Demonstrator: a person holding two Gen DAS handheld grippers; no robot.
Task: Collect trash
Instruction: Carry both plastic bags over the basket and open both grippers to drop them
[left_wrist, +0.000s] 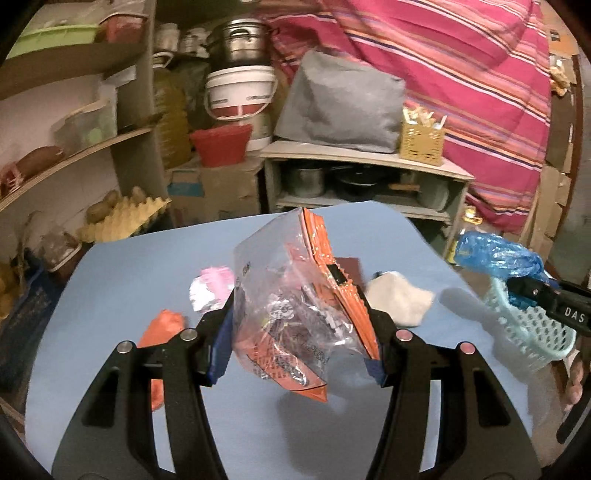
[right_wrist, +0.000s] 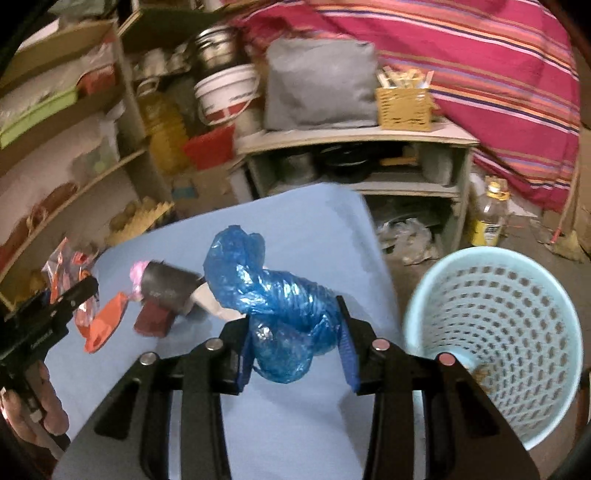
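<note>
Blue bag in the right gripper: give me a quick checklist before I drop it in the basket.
1. Right gripper clamped on the blue bag: ok.
2. Bag lifted off the table: ok.
3. Basket upright with its mouth open: ok.
4. Bag over the basket mouth: not ok, the basket sits to its right.
5. Left gripper out of the way, holding the clear packet: ok.
6. Room left in the basket: cannot tell; only a few scraps show at the bottom.
</note>
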